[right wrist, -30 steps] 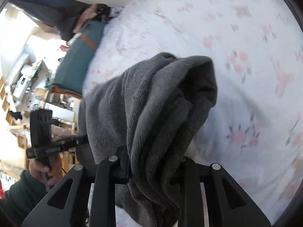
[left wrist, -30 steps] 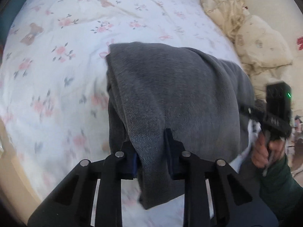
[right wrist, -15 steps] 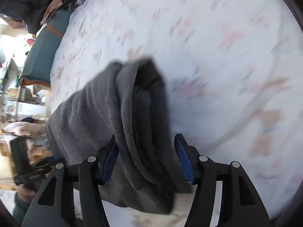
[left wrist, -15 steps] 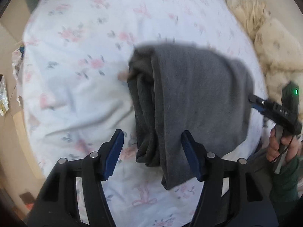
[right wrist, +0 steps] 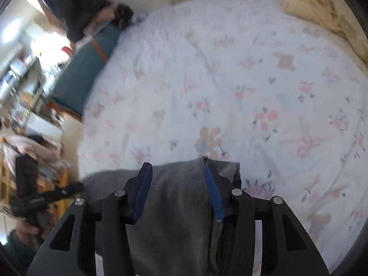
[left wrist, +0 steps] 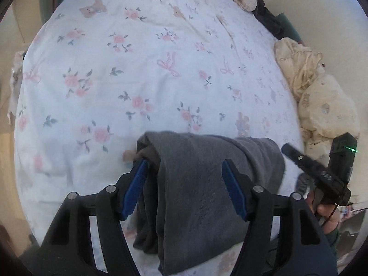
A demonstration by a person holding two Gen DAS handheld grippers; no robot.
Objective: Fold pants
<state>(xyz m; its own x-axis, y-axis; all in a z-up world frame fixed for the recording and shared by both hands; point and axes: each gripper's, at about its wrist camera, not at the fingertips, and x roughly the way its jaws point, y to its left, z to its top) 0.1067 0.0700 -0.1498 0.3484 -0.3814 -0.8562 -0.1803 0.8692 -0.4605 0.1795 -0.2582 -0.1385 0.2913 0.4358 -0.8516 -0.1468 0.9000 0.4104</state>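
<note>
Pants (left wrist: 207,184), grey and bundled into a thick fold, lie on the near edge of the bed (left wrist: 138,69), on its flowered sheet, well short of the cream blanket (left wrist: 322,105) heaped at the bed's far right side.

Both grippers sit over the pants, one at each end. The left gripper (left wrist: 185,186) has its fingers (left wrist: 133,191) spread wide, straddling the left end of the fold; cloth passes between the blue pads but neither pad appears to press it, so it grips nothing. The right gripper (right wrist: 178,189) is likewise spread, its fingers (right wrist: 214,191) standing either side of the right end, with one pad against the fold's edge layer and no squeeze evident.

Judging by this, the fold has been laid down and released, and the step in hand is to draw clear and tidy. To do it well, pull each gripper straight back along its own fingers, since a sideways move would catch a pad in the soft knit and drag the top layer off. The left end looks bunched, with loose layers showing; a light press there with closed fingers, stroking toward the pants' middle, should flatten it.
</note>
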